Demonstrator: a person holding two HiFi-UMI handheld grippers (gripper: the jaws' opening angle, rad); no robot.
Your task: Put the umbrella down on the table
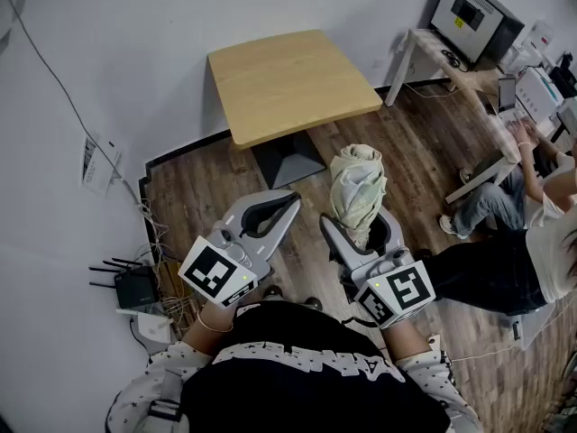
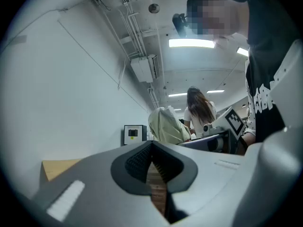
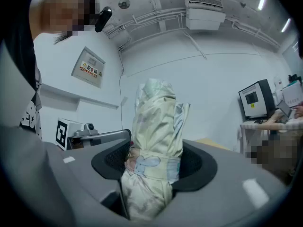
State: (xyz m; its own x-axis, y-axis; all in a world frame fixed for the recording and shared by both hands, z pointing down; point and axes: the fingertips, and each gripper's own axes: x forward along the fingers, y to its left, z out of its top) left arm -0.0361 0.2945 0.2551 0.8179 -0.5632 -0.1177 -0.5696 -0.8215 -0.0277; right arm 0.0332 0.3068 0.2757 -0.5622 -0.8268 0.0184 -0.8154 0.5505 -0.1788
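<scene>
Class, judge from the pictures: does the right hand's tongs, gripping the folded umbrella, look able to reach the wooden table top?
Probably yes: only open floor lies between the right tongs, shut on the umbrella, and the table ahead, whose top looks bare.

Square wood table [image 1: 288,79] on plank floor [image 1: 198,197].

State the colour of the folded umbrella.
The folded fabric umbrella is pale cream-yellow, clearest in the right gripper view.

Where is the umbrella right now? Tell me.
In the head view, the folded umbrella is clamped upright in the right tool, right of centre, over the wood floor just short of the table, beside the shut left tool.
</scene>
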